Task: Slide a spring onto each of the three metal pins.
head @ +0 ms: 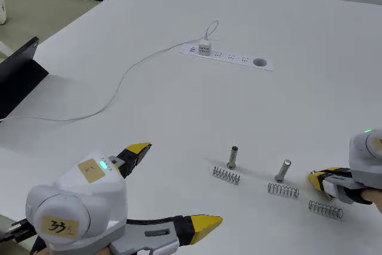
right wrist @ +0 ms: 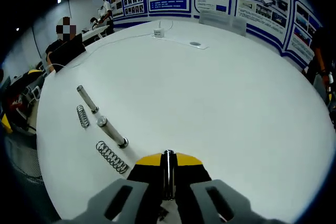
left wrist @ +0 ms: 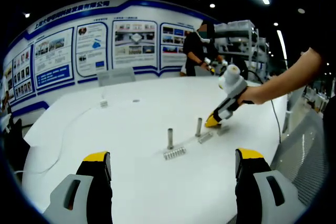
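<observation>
White table (head: 179, 106), bare and roomy beyond two standing pins (head: 232, 157).
My left gripper (head: 174, 184) gaped wide by the near edge; my right gripper (head: 325, 180) pinched a third pin (right wrist: 168, 176).

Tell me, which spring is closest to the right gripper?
The rightmost spring, right beside the right gripper; the other two springs lie farther left by standing pins.

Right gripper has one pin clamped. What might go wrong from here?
1. The right gripper is shut on a thin metal pin; pressing anything onto it may make it slip or tilt.
2. The left standing pin and right standing pin sit free beside the springs; the open left gripper, reaching in, could topple one.
</observation>
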The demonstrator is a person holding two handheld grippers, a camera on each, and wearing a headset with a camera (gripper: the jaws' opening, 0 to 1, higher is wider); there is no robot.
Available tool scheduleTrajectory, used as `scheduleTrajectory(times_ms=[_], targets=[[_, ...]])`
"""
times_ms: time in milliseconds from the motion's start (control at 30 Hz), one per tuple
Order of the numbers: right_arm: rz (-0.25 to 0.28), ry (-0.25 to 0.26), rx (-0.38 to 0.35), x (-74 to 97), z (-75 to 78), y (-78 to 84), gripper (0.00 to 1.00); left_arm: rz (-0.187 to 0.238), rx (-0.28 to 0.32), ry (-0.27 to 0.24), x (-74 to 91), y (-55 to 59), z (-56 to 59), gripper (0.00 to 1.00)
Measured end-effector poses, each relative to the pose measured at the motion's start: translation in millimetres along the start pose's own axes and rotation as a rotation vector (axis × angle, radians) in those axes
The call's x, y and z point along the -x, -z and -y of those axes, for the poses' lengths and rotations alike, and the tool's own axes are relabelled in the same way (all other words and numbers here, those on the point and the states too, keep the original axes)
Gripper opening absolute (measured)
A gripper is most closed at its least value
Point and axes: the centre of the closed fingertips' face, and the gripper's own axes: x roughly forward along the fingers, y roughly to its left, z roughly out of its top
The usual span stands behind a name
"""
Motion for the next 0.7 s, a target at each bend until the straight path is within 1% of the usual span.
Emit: scheduleTrajectory(times_ms=[333,467,567,700], targets=[[0.047,0.013,-0.001,8.7,0.7,-7.1,0.07,-0.009,-0.006,0.02,-1.2,1.7,4.8,1.0],[0.064,0.02,-0.002,11.5,2.5,-9.8,0.07,-0.002,-0.016,0.014,-0.9,-0.1,3.8,1.0],[0.072,0.021,-0.004,13.5,2.9,-11.0,0.07,-0.013,-0.016,0.01,-0.9,2.0,2.7,1.0],[0.086,0.023,-0.008,16.3,5.0,-12.8,0.07,-0.012,-0.022,0.012,-1.3,1.8,3.1,1.0]])
